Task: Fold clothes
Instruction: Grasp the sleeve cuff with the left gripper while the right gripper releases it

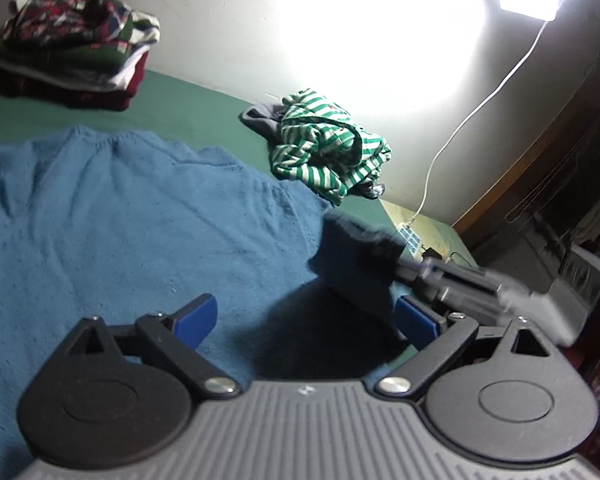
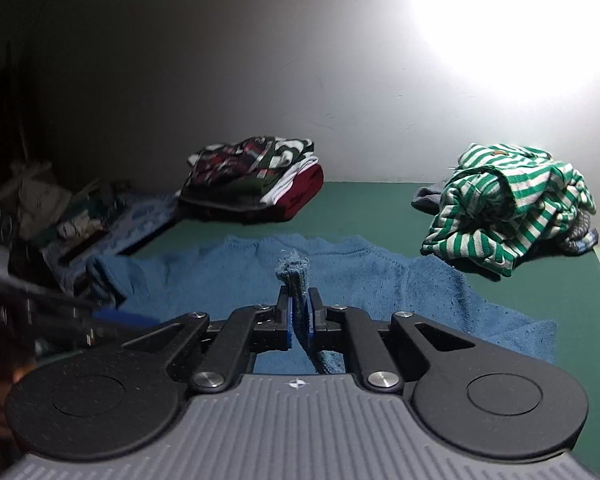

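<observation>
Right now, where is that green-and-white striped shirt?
The striped shirt lies crumpled at the far right of the green table, near the wall, beyond the blue sweater and right of the folded stack.

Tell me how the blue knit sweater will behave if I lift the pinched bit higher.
Probably floppy: the blue knit sweater bunches into a limp tuft where the right gripper pinches it. The raised part hangs and folds, so more fabric should trail rather than rise flat. The fuzzy knit looks grippy, so slipping seems unlikely. The left gripper is open, holding nothing.
</observation>
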`<state>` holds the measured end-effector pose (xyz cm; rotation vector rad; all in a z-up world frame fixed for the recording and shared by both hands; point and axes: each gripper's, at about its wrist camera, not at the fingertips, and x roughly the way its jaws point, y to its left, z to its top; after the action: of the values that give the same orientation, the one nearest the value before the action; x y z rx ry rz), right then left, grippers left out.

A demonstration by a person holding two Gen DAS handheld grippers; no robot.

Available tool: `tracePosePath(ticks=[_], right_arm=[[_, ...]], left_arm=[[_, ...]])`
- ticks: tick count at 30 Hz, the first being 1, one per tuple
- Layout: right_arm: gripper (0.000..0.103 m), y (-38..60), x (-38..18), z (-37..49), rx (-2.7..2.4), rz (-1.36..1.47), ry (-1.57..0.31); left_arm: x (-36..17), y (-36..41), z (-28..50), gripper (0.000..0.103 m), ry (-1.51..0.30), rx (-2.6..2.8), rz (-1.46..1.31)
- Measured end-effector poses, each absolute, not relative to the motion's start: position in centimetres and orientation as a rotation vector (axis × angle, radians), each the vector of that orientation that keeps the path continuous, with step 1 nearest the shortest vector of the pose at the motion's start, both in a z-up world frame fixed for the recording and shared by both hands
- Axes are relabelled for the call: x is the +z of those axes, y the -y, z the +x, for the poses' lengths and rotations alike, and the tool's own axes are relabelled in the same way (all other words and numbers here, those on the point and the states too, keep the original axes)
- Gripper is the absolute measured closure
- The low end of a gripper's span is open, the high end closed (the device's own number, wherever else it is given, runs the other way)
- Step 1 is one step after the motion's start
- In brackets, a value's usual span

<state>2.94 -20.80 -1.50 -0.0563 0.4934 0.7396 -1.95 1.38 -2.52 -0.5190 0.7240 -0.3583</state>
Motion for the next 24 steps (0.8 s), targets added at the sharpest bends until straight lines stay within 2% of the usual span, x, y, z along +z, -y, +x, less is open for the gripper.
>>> tracePosePath(ticks=[3,7,16,20,22,23,24], right_arm=[[0.095,19.6,-3.2,2.0,0.753,-0.18,-0.509],[0.095,18.9,-4.9,1.1,0.775,-0.207,-0.567],[0.094,17.8,-6.3,-1.2,0.775,-0.309,-0.544],[0.094,17.5,-6.6,-2.1,0.769,-0.376,-0.513],[0.092,17.4,-6.7,-2.6,0.766,-0.413,-0.499],[0.088,17.3,-6.7,-2.8,0.764,-0.435,-0.493],[0.083,17.4,-6.7,-3.1,0.758,-0.453,-0.484]], left_arm=[[-3.4,-0.2,-1.4,0.006,-0.757,-0.368,-0.527],[-4.7,0.8,-0.7,0.006,-0.812,-0.377,-0.512],[-7.5,2.2,1.4,0.006,-0.912,-0.44,-0.577],[-8.3,2.4,2.4,0.022,-0.932,-0.449,-0.626],[-8.5,2.7,2.8,0.034,-0.939,-0.451,-0.633],[-8.6,2.8,3.0,0.048,-0.943,-0.453,-0.635],[-8.8,2.9,3.2,0.055,-0.947,-0.456,-0.637]])
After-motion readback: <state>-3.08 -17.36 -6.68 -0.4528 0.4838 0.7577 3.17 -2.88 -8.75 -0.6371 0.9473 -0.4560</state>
